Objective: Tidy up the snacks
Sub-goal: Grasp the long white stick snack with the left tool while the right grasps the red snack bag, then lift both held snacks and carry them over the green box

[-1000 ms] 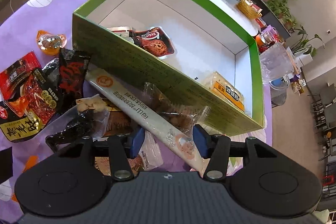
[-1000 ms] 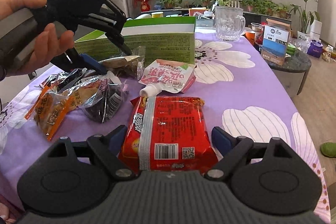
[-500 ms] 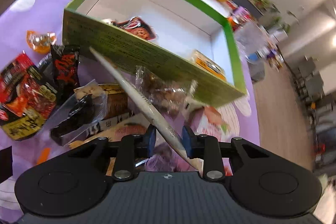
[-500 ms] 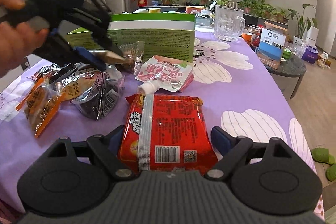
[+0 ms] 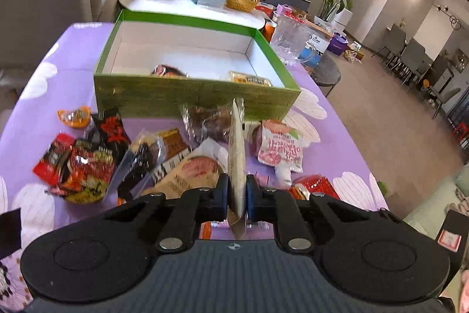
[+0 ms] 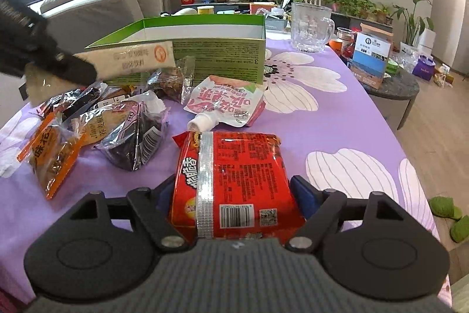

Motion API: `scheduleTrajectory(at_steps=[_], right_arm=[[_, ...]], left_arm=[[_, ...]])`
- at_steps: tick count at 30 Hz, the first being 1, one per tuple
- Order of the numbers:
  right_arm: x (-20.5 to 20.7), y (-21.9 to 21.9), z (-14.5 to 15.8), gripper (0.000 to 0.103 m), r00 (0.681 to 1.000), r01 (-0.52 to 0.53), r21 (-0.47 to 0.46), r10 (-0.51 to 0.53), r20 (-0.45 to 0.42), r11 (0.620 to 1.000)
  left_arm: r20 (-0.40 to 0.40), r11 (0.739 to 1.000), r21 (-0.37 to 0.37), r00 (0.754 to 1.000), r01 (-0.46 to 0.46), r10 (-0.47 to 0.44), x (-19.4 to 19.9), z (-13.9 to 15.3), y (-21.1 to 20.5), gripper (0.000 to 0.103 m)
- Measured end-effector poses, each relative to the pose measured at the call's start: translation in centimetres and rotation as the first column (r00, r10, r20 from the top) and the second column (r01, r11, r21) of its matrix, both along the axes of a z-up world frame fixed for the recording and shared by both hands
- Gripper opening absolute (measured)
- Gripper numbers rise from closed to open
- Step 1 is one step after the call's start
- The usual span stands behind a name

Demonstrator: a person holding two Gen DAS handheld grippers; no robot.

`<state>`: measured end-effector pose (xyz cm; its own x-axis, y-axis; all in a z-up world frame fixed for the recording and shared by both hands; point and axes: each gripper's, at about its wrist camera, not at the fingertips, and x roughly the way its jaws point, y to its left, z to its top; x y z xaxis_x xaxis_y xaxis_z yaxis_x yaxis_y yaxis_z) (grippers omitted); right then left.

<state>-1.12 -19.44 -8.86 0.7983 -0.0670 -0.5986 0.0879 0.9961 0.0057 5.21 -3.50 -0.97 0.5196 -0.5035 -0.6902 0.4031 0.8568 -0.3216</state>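
Purple floral tablecloth (image 5: pixel 337 137) spreads under everything I'm looking at. On it, at my twelve o'clock in the left wrist view, stands the green cardboard box (image 5: pixel 193 99), open-topped, with two packets already lying on its white floor.

Between box and me sits the loose pile of snacks (image 5: pixel 123 154). From the right wrist view, the red noodle packet (image 6: pixel 234 181) lies flat at six o'clock, with my right gripper (image 6: pixel 234 191) spread wide on either side of it; I can't tell whether the pads touch.

My left gripper (image 5: pixel 236 195) is pressed together, pinching the long cream drink-mix sachet (image 5: pixel 236 148) on edge. Its long axis runs straight out toward twelve o'clock, and its far tip sits in front of the near box wall, seemingly below the rim.

I judge the left arm is the nearer one to the box, so the sachet needs lifting over that wall before release.
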Motion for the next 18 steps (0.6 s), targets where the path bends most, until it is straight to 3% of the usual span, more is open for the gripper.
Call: scheduleTrajectory(at_steps=[5, 12, 18], right_arm=[[0.0, 0.5, 0.2, 0.058, 1.0, 0.012, -0.01, -0.013, -0.013, 1.0], [0.4, 0.3, 0.2, 0.058, 0.999, 0.023, 0.003, -0.023, -0.032, 1.0], [1.0, 0.3, 0.3, 0.058, 0.999, 0.023, -0.005, -0.023, -0.044, 1.0]], left_arm=[[-0.023, 1.0, 0.003, 1.0, 0.008, -0.007, -0.4, -1.0, 0.9, 0.011], [-0.12, 0.999, 0.034, 0.993, 0.006, -0.002, 0.3, -3.4, 1.2, 0.014], [-0.101, 0.995, 0.085, 0.994, 0.045, -0.036, 0.6, -3.6, -0.2, 0.016]])
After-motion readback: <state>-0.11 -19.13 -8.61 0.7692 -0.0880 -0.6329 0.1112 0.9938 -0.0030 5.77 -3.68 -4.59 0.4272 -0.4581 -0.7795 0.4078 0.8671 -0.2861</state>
